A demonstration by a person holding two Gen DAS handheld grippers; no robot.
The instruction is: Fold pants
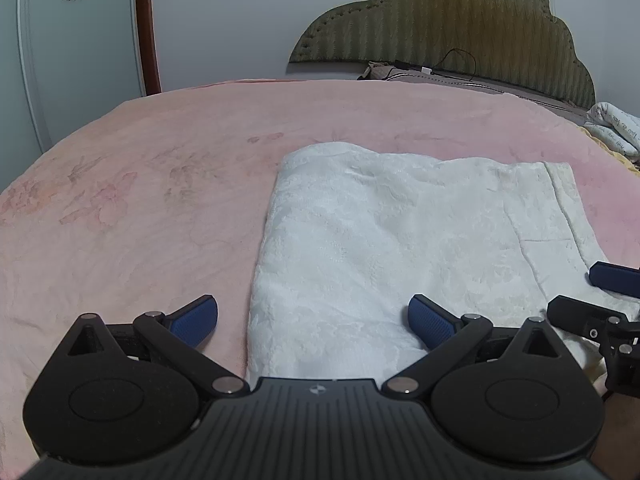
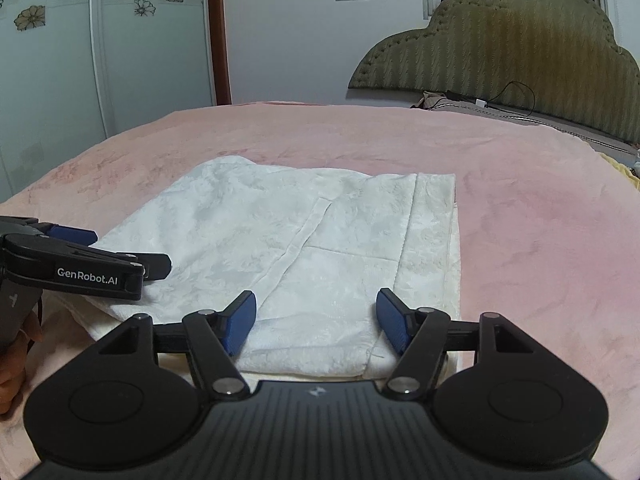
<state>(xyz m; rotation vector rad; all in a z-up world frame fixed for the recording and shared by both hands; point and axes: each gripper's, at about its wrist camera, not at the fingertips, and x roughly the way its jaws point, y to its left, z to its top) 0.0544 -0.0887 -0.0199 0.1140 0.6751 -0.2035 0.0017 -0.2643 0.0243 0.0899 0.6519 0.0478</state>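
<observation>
White textured pants [image 1: 404, 240] lie folded into a flat rectangle on a pink bed cover [image 1: 140, 184]. They also show in the right wrist view [image 2: 304, 240], with a seam running down the middle. My left gripper [image 1: 312, 322] is open and empty over the near left edge of the pants. My right gripper [image 2: 316, 320] is open and empty over the near right part of the pants. The right gripper shows at the right edge of the left wrist view [image 1: 600, 300]. The left gripper shows at the left of the right wrist view [image 2: 92, 256].
An olive padded headboard [image 1: 460, 20] stands at the far right with a black cable [image 1: 460, 64] below it. A printed white pillow [image 1: 616, 128] lies at the right edge. A flowered wardrobe door [image 2: 52, 60] and a brown door frame [image 2: 218, 32] stand beyond the bed.
</observation>
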